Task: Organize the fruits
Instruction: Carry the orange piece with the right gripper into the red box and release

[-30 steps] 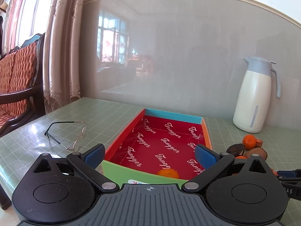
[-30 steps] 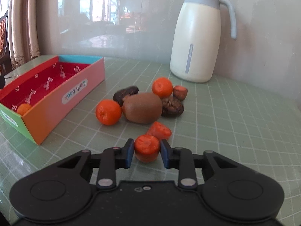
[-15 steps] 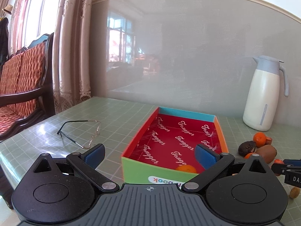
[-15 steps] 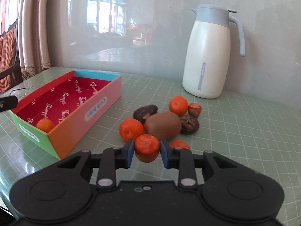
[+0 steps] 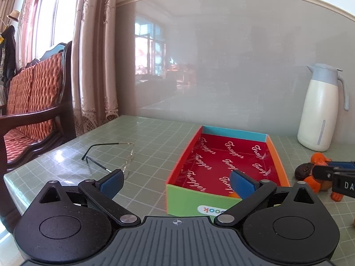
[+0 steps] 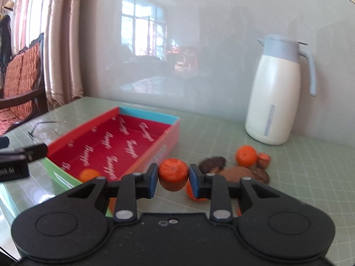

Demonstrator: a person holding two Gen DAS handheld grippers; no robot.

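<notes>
A small orange fruit with a flattened top is pinched between the blue pads of the right tongs and is carried clear of the pale green gridded tabletop. The relation that matters is sideways: the shallow cardboard box with a red printed lining lies to the left of and slightly beyond the held fruit, its long axis running away from the camera, its near right wall just beside the left pad. A leftward carry over that wall would seem to be what is called for — the right hand is plainly the nearer, since it already bears the fruit.

One round orange fruit is already seen in the box's near corner. The rest of the pile — a second orange fruit, a brown oval kiwi and darker pieces — is left on the tabletop to the right, before a white insulated jug with a grey-blue lid.

The left tongs are held spread and empty in front of the box's green end wall; wire-framed spectacles lie to their left.
</notes>
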